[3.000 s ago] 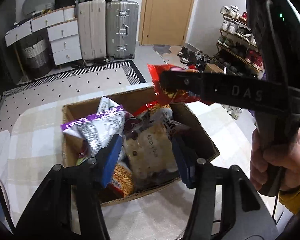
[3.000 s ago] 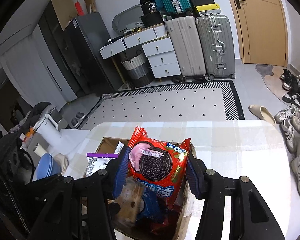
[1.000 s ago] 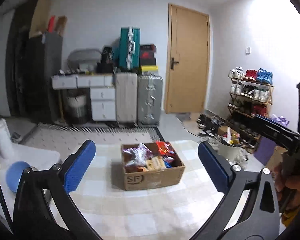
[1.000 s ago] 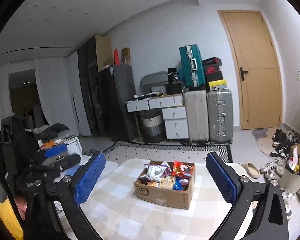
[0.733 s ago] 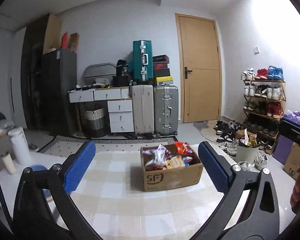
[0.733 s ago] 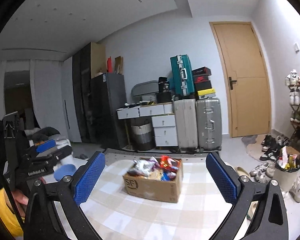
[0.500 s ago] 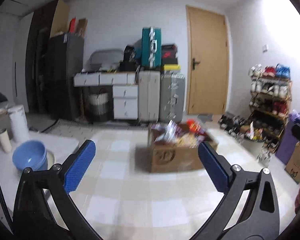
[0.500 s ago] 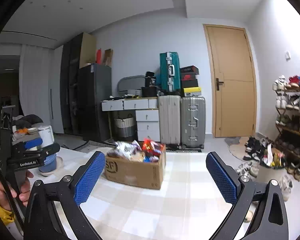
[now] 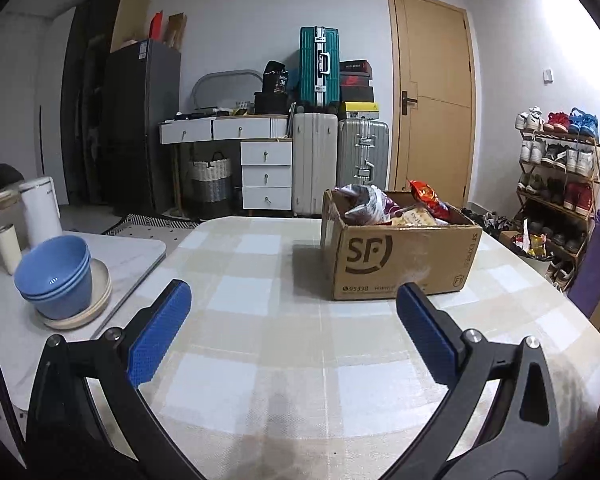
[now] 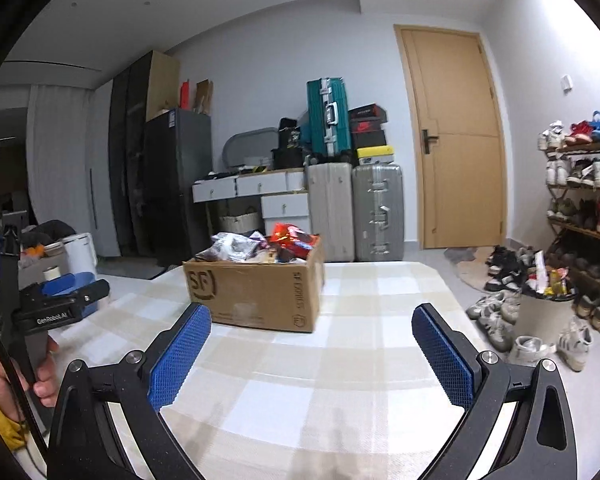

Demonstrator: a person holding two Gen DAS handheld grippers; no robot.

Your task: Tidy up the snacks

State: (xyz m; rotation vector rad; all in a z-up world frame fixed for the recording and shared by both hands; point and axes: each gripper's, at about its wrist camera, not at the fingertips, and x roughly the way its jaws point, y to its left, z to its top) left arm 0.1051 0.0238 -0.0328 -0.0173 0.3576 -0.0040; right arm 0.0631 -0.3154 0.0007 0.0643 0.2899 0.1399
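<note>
- Both of our tongs hang spread wide with nothing between the blue pads: the left gripper point(image 9: 293, 308) over the near part of the checked tablecloth point(image 9: 260, 344), the right gripper point(image 10: 312, 332) likewise above the cloth.
- Ahead of us on the table stands the cardboard box point(image 9: 400, 260), printed with "SF" on its side, well apart from either pair of fingers.
- Snack packets point(image 9: 384, 208) fill the box and stick up above its rim; we make out a red packet point(image 10: 290, 236) and a silvery purple one point(image 10: 232, 246) among them.
- From the right wrist view we see our left hand point(image 10: 16, 376) at the far left edge, wrapped round the handle of its gripper, with a yellow sleeve cuff below it.
- To the left of the table, on a white side surface, we see stacked blue bowls point(image 9: 56, 276) on a pale plate, with a white jug point(image 9: 42, 212) behind them.
- Beyond the table stand suitcases point(image 9: 342, 168), white drawers, and a wooden door point(image 9: 432, 96); a shoe rack point(image 9: 556, 184) lines the right wall.
</note>
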